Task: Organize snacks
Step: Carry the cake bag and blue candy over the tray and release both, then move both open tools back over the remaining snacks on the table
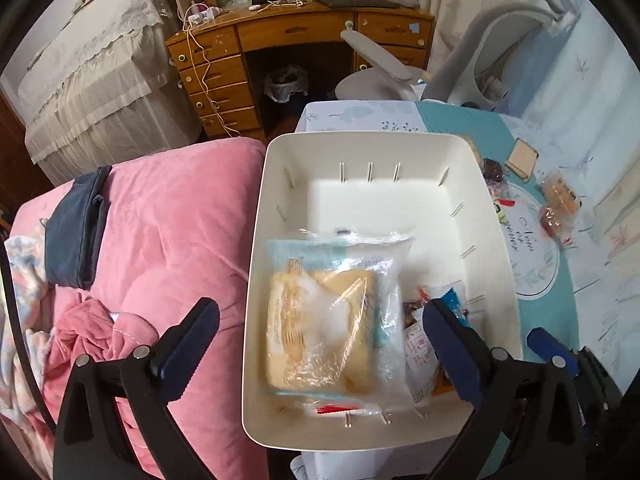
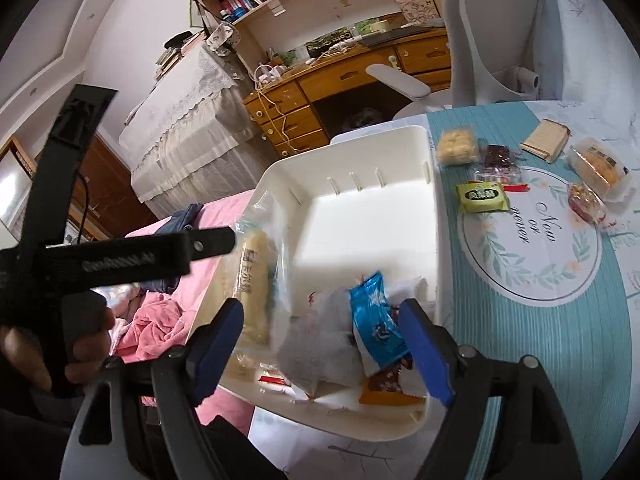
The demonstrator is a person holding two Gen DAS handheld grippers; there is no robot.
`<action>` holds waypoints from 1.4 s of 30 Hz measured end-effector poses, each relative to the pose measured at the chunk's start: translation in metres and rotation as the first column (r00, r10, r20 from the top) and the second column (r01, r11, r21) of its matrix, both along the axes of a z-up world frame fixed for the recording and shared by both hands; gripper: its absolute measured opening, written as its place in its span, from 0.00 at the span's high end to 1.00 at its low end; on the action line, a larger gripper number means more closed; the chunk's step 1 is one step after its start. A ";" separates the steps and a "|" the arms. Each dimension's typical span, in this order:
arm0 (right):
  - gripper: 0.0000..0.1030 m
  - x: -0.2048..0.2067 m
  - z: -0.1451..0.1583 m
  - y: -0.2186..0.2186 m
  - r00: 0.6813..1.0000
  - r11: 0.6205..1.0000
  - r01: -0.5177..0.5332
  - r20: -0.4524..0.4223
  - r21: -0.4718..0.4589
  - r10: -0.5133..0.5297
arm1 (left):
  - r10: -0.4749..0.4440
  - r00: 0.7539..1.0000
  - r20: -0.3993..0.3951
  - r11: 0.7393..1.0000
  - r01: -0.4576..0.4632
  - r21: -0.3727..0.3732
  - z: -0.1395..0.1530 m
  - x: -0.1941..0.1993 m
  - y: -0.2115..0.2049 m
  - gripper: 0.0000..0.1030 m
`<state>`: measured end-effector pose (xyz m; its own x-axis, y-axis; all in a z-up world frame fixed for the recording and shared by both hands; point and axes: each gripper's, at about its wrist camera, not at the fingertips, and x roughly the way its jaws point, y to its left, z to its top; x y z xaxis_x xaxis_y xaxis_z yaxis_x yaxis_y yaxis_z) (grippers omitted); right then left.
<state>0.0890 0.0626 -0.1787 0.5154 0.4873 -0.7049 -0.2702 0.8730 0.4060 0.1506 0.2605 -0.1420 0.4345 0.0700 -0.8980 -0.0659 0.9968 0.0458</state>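
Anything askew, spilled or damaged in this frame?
Nothing spilled or damaged. The white bin overhangs the table's near edge, with packets heaped at that end. The large bread packet leans up on its side against the bin's left wall.

We see a smooth, matt cream plastic bin (image 1: 360, 152) holding a bread pack (image 1: 332, 320) in clear, glossy, crinkled film and a shiny blue foil wrapper (image 2: 374, 320). Beneath it we note a ribbed teal woven mat (image 2: 560, 320). Beside it lies a soft, plush pink blanket (image 1: 180, 220). Behind stands a varnished wooden desk (image 1: 280, 32). The gripper fingers (image 1: 192, 344) look like matt black plastic with blue rubbery pads.
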 end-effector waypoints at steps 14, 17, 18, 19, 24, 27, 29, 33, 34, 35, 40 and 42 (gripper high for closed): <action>0.21 -0.020 0.020 -0.028 0.997 0.997 0.052 0.055 -0.055 -0.049 | -0.010 0.998 0.065 0.991 0.019 -0.129 0.028 -0.015 -0.023 0.02; 0.21 -0.025 0.026 -0.043 0.995 0.995 0.074 0.069 -0.072 -0.069 | -0.008 0.998 0.062 0.984 0.019 -0.176 0.033 -0.013 -0.033 0.02; 0.21 -0.026 0.027 -0.048 0.994 0.994 0.082 0.072 -0.075 -0.076 | -0.012 0.998 0.066 0.982 0.024 -0.188 0.035 -0.012 -0.038 0.02; 0.21 -0.026 0.030 -0.055 0.993 0.993 0.093 0.075 -0.078 -0.087 | -0.018 0.997 0.069 0.980 0.031 -0.195 0.037 -0.012 -0.043 0.02; 0.21 -0.029 0.038 -0.090 0.986 0.981 0.155 0.081 -0.114 -0.146 | -0.059 0.997 0.053 0.973 0.069 -0.220 0.043 -0.005 -0.076 0.02; 0.21 -0.025 0.041 -0.114 0.982 0.973 0.183 0.076 -0.139 -0.174 | -0.081 0.996 0.046 0.967 0.090 -0.238 0.044 -0.002 -0.097 0.02; 0.21 -0.023 0.043 -0.126 0.981 0.970 0.191 0.073 -0.148 -0.182 | -0.097 0.995 0.039 0.963 0.103 -0.250 0.044 0.000 -0.112 0.02; 0.21 -0.014 0.049 -0.152 0.983 0.967 0.181 0.069 -0.179 -0.171 | -0.121 0.992 0.035 0.961 0.126 -0.247 0.046 0.004 -0.143 0.02; 0.21 -0.012 0.051 -0.156 0.983 0.966 0.178 0.069 -0.186 -0.168 | -0.124 0.992 0.033 0.962 0.128 -0.242 0.046 0.005 -0.151 0.02; 0.19 -0.008 0.053 -0.161 0.984 0.965 0.175 0.068 -0.196 -0.165 | -0.125 0.992 0.030 0.963 0.129 -0.237 0.046 0.006 -0.159 0.02; 0.15 0.009 0.059 -0.194 0.986 0.960 0.162 0.064 -0.227 -0.151 | -0.117 0.993 0.013 0.967 0.117 -0.225 0.045 0.013 -0.190 0.02; 0.14 0.017 0.061 -0.208 0.987 0.961 0.159 0.058 -0.224 -0.150 | -0.106 0.994 -0.001 0.969 0.103 -0.225 0.042 0.017 -0.200 0.02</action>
